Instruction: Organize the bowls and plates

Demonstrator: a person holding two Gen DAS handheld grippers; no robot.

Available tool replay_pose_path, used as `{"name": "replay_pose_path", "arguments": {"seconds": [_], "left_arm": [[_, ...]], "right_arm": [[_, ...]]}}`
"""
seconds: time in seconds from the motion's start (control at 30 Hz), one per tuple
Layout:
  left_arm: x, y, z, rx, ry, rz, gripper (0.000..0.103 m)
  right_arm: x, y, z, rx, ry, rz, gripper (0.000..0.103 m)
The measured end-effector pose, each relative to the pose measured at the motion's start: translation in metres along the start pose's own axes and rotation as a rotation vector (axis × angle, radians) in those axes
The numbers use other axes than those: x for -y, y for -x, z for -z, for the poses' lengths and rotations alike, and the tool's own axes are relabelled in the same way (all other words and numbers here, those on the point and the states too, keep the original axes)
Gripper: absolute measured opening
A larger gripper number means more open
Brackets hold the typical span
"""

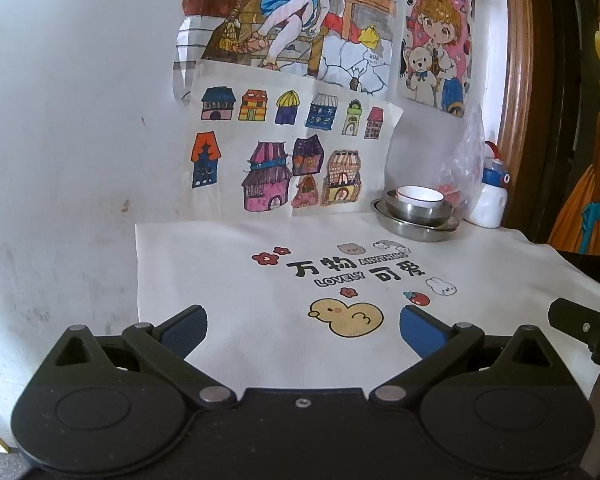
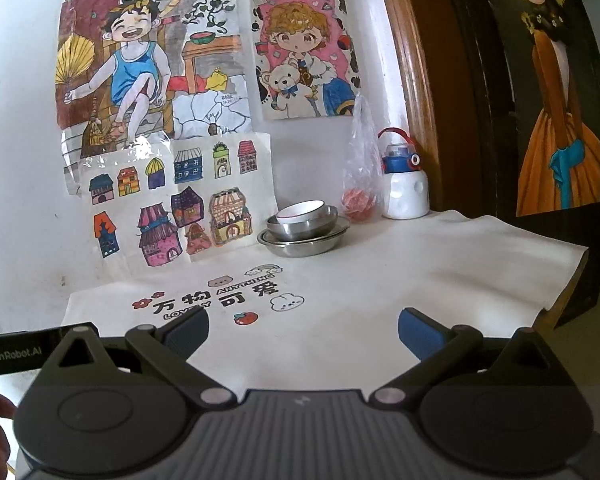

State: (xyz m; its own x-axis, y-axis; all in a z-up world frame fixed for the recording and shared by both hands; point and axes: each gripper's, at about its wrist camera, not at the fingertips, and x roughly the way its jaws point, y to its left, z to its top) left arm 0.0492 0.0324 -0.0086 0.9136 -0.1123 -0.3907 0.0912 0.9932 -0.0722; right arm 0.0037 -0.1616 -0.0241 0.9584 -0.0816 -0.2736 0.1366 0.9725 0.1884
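Observation:
A stack of dishes stands at the back of the table by the wall: a white bowl (image 1: 419,195) (image 2: 301,211) sits in a steel bowl (image 1: 418,212) (image 2: 306,227), which sits in a wide steel plate (image 1: 414,230) (image 2: 304,245). My left gripper (image 1: 303,328) is open and empty, low over the near part of the white cloth (image 1: 228,280), far from the stack. My right gripper (image 2: 303,330) is open and empty, also near the front, with the stack ahead of it.
The cloth (image 2: 440,264) has cartoon prints. A white bottle with a blue and red lid (image 1: 492,196) (image 2: 404,188) and a clear plastic bag (image 2: 360,184) stand right of the stack. Drawings hang on the wall (image 1: 60,120). The table edge drops off at the right (image 2: 572,280).

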Motion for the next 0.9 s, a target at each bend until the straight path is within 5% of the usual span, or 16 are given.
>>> {"name": "replay_pose_path", "arguments": {"seconds": [0.9], "left_arm": [[0.0036,-0.0058,0.0029,-0.019,-0.016,0.004,0.102]], "right_arm": [[0.0004,-0.004,0.0032,-0.019,-0.01,0.002,0.103]]}}
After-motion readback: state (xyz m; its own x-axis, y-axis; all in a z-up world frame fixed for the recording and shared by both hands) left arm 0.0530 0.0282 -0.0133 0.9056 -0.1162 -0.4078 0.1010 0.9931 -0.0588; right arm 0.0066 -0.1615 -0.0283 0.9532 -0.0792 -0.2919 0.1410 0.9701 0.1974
